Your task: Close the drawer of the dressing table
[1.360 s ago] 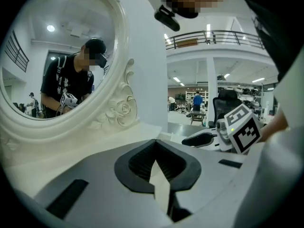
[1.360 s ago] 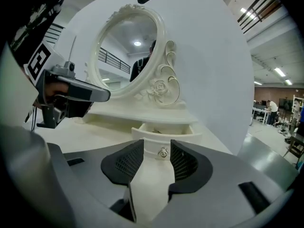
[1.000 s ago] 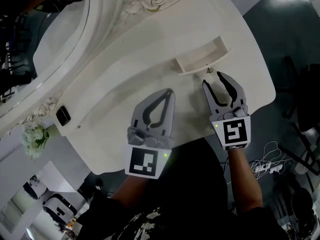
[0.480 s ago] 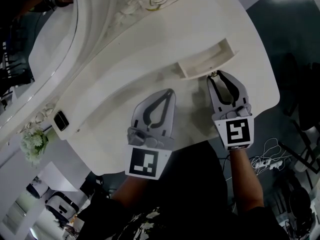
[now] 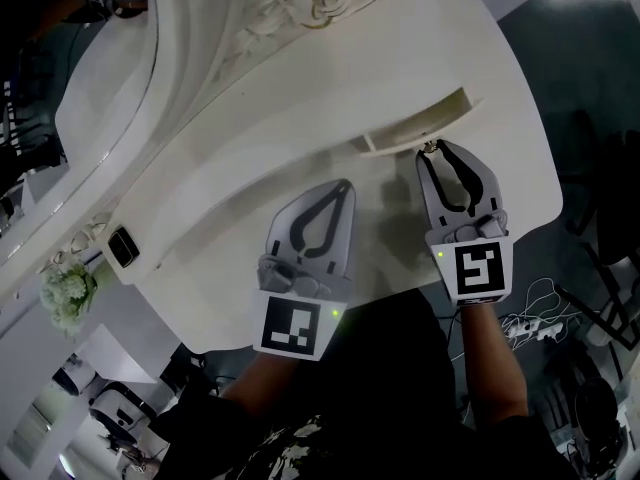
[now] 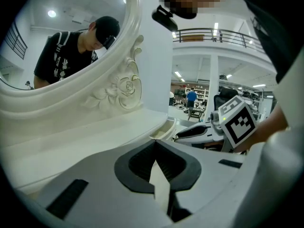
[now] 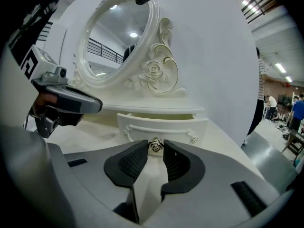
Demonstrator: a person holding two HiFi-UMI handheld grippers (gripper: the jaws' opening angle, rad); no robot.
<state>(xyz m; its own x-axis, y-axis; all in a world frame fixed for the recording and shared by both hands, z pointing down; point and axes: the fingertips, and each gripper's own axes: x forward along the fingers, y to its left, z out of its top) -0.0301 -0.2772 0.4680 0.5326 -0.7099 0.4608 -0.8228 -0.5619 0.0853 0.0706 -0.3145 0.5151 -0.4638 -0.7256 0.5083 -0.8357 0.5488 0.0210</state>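
My right tongs (image 5: pixel 434 155), jaws just closing, pinch the small metal knob (image 7: pixel 155 146) of the part-open drawer (image 5: pixel 415 128) on the dressing table (image 5: pixel 230 183). My left tongs (image 5: pixel 346 185) hover nearby, jaws together, holding nothing.

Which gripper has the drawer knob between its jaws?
The right gripper: its jaws have just been closing on the drawer knob; the left gripper is shut, empty.

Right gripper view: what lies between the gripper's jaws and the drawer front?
Only the small metal knob. The right gripper, its jaws just closing, pinches it at the drawer front; the right gripper view shows this.
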